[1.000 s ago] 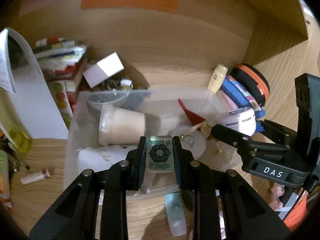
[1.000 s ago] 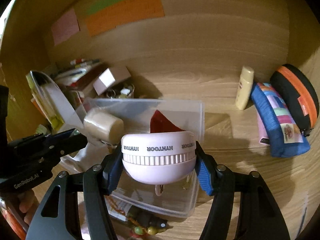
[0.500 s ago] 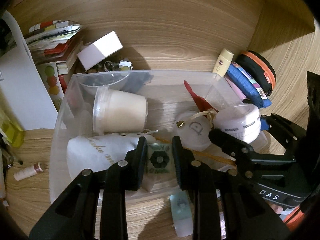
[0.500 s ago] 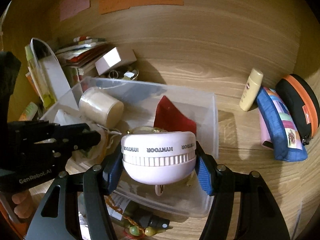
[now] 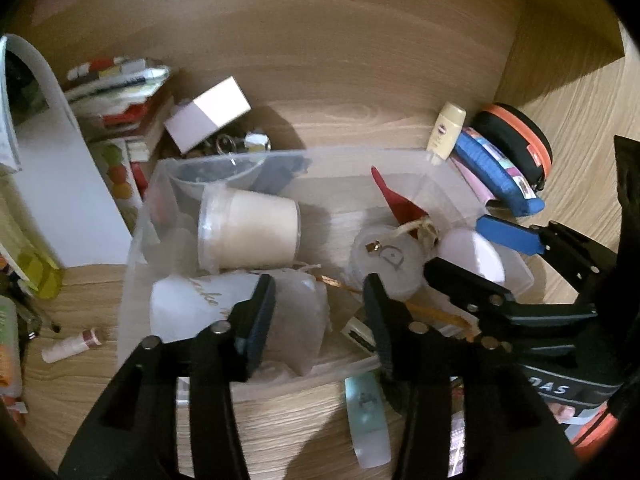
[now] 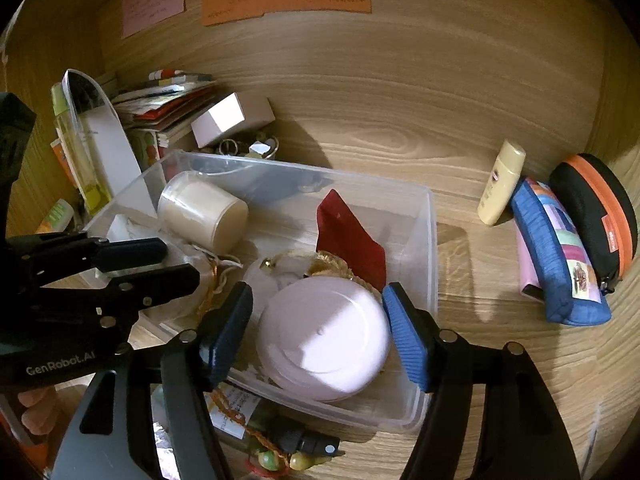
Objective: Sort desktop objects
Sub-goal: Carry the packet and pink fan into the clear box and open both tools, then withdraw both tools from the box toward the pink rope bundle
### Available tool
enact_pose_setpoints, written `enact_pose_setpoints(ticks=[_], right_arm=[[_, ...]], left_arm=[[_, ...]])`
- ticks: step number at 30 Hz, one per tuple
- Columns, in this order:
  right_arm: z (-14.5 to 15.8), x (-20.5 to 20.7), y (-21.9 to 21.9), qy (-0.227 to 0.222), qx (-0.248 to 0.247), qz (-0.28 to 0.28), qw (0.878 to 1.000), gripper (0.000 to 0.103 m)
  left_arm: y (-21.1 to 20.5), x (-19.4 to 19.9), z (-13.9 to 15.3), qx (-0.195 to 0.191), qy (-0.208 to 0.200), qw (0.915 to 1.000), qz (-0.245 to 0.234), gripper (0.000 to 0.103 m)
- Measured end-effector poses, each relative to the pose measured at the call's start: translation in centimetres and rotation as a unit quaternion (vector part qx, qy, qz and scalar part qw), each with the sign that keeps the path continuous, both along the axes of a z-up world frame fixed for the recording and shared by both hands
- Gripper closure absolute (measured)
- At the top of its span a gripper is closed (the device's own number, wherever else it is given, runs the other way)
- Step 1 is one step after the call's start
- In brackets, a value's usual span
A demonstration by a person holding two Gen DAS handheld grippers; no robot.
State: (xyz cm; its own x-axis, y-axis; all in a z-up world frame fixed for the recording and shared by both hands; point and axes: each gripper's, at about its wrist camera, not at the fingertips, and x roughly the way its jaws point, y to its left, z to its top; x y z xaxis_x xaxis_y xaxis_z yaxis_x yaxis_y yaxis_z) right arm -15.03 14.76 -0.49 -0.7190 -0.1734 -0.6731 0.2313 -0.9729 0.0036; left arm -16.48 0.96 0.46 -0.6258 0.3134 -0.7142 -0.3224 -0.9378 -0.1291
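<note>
A clear plastic bin (image 5: pixel 138 240) holds a cream candle jar (image 5: pixel 248 226), a white cloth pouch (image 5: pixel 188 308), a red piece (image 5: pixel 400 204) and a round white disc (image 5: pixel 386 258). My left gripper (image 5: pixel 320 300) hangs over the bin's near side, its jaws opening with nothing pressed between them. A small pale piece (image 5: pixel 355 330), blurred, lies by its right finger. My right gripper (image 6: pixel 318 320) is low in the bin's near right corner, jaws opening. The pink round case (image 6: pixel 324 340) lies flat between its blue pads (image 6: pixel 404 332), loose. The left gripper (image 6: pixel 182 262) shows at the left there.
Right of the bin (image 6: pixel 430 240) stand a yellow tube (image 6: pixel 502 184), a blue pouch (image 6: pixel 556 256) and a black-and-orange case (image 6: pixel 600 212). Behind it are a white box (image 5: pixel 208 116), keys and stacked books (image 5: pixel 120 92). A small tube (image 5: pixel 68 348) and a pale green tube (image 5: pixel 366 416) lie on the desk.
The left jaws have spread and the green flower tag has left them. The right jaws have widened, and the pink case has tipped flat into the bin.
</note>
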Motion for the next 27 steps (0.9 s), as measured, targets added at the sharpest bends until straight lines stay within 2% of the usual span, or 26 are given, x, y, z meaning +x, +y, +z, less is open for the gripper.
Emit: enact_pose_setpoints(ticks=[3, 5, 8, 11, 15, 20, 24, 27], right_arm=[[1.1, 1.0, 0.4, 0.006, -0.008, 0.006, 1.0, 0.032], [2.0, 2.2, 0.7, 0.019, -0.009, 0.007, 1.0, 0.019], [3.0, 4.0, 1.4, 0.039, -0.001, 0.004, 0.999, 0.018], [3.3, 5.4, 2.1, 0.039, 0.001, 0.005, 0.999, 0.017], [3.1, 7.1, 2.5, 0.025, 0.01, 0.027, 0.999, 0.017], [1.6, 9.3, 1.6, -0.001, 0.038, 0.079, 0.996, 0.017], [0.3, 10.7, 0.1, -0.025, 0.062, 0.129, 0.989, 0.017], [-0.5, 11.6, -1.0, -0.049, 0.061, 0.185, 0.98, 0.017]], left_arm=[[0.0, 1.1, 1.1, -0.005, 0.02, 0.9998, 0.0, 0.045], [0.1, 2.2, 1.9, -0.009, 0.037, 0.9993, -0.006, 0.038], [0.3, 4.0, 2.9, -0.02, 0.059, 0.998, -0.013, 0.029], [0.3, 5.5, 3.3, -0.03, 0.068, 0.9971, -0.017, 0.029], [-0.4, 6.7, 2.7, -0.028, 0.052, 0.9982, -0.013, 0.028], [-2.1, 8.2, 1.4, -0.03, 0.027, 0.9992, 0.002, 0.028], [-3.8, 9.8, 0.2, -0.038, 0.006, 0.9991, 0.018, 0.028], [-5.4, 11.1, -0.8, -0.04, -0.008, 0.9986, 0.034, 0.028]])
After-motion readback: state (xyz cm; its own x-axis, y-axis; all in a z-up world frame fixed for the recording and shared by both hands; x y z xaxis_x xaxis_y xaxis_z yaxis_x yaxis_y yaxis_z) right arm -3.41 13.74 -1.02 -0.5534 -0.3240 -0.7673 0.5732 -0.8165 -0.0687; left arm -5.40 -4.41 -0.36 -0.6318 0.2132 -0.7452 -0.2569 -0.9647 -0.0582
